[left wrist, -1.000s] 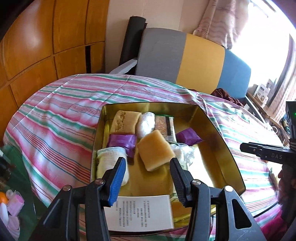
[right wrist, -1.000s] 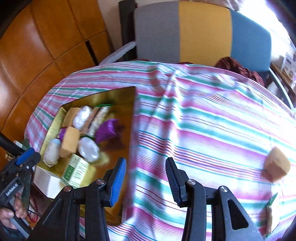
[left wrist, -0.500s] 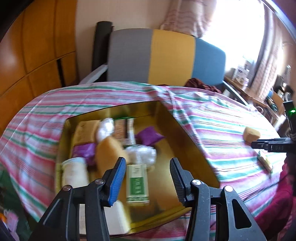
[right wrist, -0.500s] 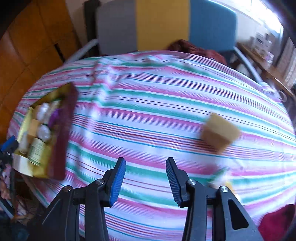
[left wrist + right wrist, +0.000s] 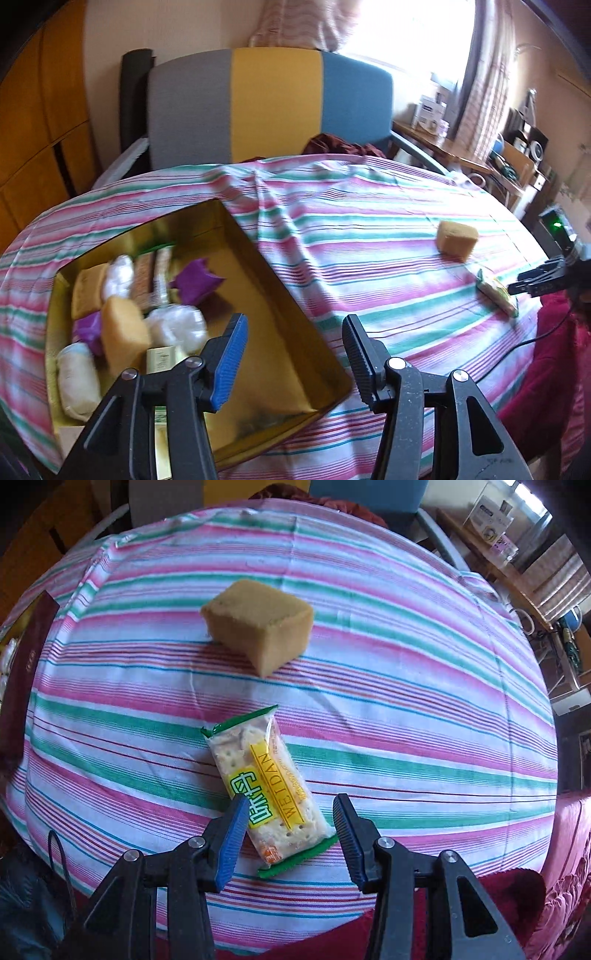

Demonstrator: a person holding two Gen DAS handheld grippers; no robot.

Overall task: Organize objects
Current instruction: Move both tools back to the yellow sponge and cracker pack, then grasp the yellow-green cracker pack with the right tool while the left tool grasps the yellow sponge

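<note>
The left gripper (image 5: 293,350), a black two-finger clamp with one ribbed blue pad (image 5: 231,360) and one ribbed black pad (image 5: 356,354), is hovering with its jaws standing wide apart, gripping nothing. The right gripper (image 5: 290,834), a matching black clamp with ribbed blue pads (image 5: 232,843), is pointing forward and down, its jaws likewise spread wide and holding nothing.

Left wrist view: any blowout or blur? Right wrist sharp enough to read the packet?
Left wrist: window blown out, items in the gold box motion-smeared, strong fisheye bend. Right wrist: cracker packet sharp, print legible; sponge slightly soft.
</note>
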